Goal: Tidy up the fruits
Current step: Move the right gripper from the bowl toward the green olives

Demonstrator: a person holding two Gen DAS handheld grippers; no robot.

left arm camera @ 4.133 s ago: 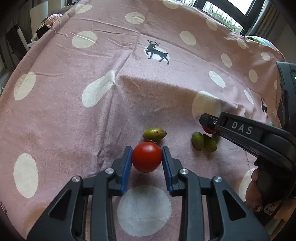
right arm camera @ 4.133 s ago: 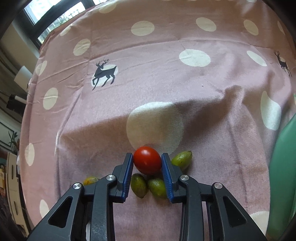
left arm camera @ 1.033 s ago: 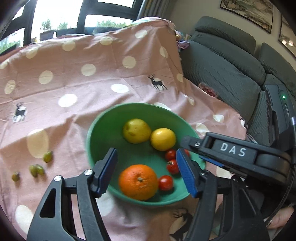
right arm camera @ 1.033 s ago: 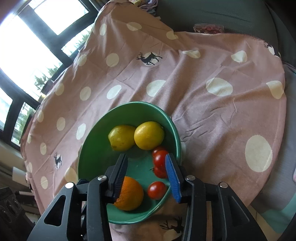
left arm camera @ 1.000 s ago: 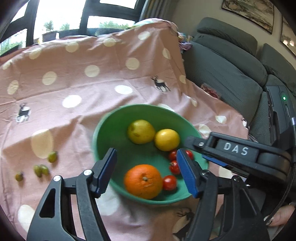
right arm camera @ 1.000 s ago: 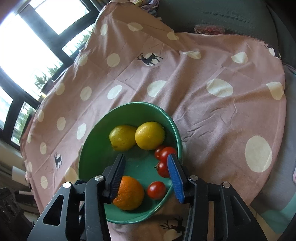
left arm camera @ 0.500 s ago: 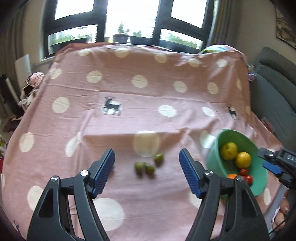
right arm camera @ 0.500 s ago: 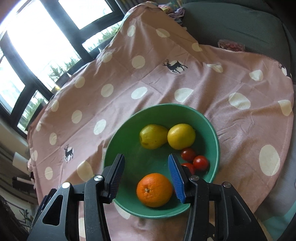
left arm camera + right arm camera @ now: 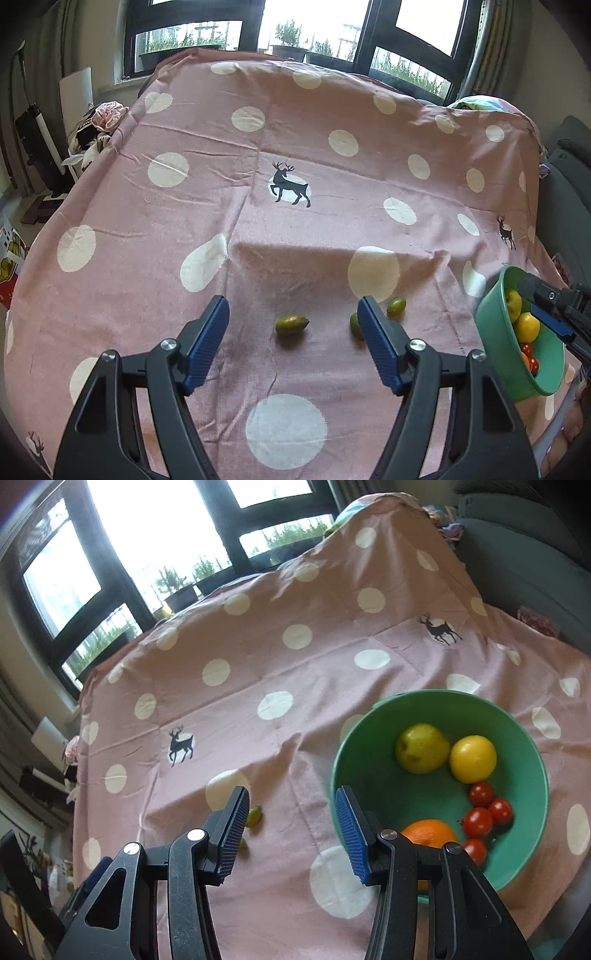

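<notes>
Now the small green fruits lie loose on the pink dotted cloth over the tabletop: one sits between my left gripper's spread fingers, touching neither, another is half hidden behind the right-hand finger, and a third lies just beyond it. My left gripper is released, holding nothing, its jaws having just widened a little. This view catches only a sliver of the green bowl at the right edge.

My right view looks straight into the bowl: a yellow-green apple, a lemon, an orange and four cherry tomatoes. My right gripper hangs beside the bowl's left rim, jaws apart and empty, with one green fruit peeking past its left finger.

A second ago both grippers looked down over the bowl; four seconds ago each clasped a red tomato.
</notes>
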